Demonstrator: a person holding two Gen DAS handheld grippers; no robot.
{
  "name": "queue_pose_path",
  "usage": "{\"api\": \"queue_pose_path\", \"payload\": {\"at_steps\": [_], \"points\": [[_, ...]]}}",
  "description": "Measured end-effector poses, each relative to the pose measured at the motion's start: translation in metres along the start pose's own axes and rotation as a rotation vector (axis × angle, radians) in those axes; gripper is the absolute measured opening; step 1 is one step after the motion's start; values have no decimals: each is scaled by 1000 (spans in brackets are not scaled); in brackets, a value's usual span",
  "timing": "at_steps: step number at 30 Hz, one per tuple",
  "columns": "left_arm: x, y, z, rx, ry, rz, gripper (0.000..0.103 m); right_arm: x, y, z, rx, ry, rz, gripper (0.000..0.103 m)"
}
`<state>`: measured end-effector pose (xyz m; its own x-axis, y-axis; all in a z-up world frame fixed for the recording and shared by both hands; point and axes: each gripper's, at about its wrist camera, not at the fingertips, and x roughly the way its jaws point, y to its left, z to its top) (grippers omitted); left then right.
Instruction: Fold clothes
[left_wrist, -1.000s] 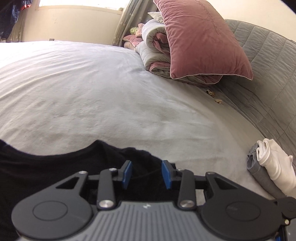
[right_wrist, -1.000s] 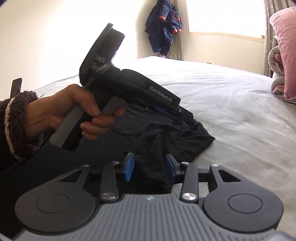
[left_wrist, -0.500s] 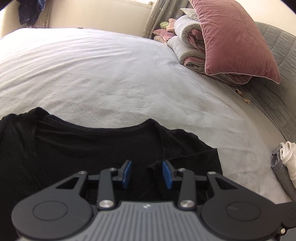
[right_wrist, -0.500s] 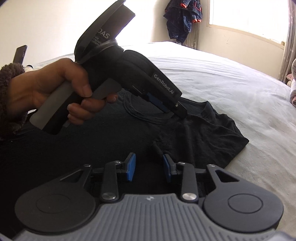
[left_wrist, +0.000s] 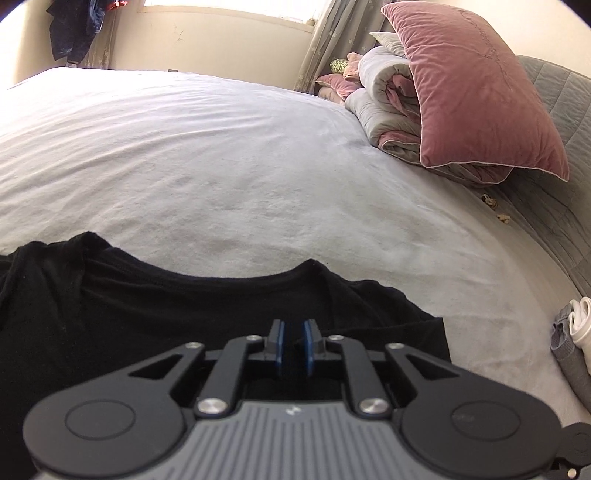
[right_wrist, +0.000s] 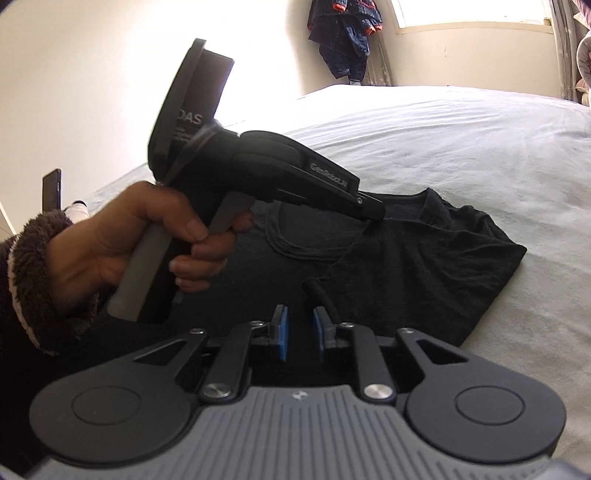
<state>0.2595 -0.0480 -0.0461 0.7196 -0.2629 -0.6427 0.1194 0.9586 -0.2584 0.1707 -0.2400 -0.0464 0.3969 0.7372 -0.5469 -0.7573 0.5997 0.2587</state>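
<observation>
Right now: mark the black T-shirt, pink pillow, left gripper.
black T-shirt (left_wrist: 192, 306): left wrist view, chest panel under neckline.
pink pillow (left_wrist: 476, 99): left wrist view, front face.
left gripper (right_wrist: 375, 218): right wrist view, fingertips at shirt.

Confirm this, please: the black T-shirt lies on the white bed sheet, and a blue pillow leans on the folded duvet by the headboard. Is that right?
One detail is wrong: the pillow is dusty pink, not blue, as the left wrist view shows. The rest holds: the black T-shirt lies on the white bed sheet, and the pillow leans on the folded duvet by the headboard.
</observation>
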Motion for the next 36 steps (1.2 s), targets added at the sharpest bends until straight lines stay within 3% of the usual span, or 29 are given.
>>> {"api": "queue_pose_path", "payload": {"at_steps": [5,10,17,19,22,28,30,34,36], "points": [[-37,22,-7,-14,-14,74,42,-11,-3,2,9,-61,-15,45],[-78,62,-19,-91,-33,198,58,-15,0,9,7,-86,-40,54],[-137,141,-41,-258,-82,447,64,-19,16,18,31,-69,-145,59],[-142,159,-46,-299,-78,493,64,-8,18,28,33,-66,-173,59],[-144,185,-52,-415,-87,471,64,16,23,47,24,-59,-200,60],[-138,210,-56,-589,-245,487,61,61,53,101,9,-52,-160,61],[-134,213,-59,-613,-297,495,54,81,62,115,21,-27,-104,61],[-133,218,-68,-608,-361,495,29,120,82,141,30,56,-13,61],[-134,221,-73,-601,-387,488,26,139,90,156,64,108,24,61]]}}
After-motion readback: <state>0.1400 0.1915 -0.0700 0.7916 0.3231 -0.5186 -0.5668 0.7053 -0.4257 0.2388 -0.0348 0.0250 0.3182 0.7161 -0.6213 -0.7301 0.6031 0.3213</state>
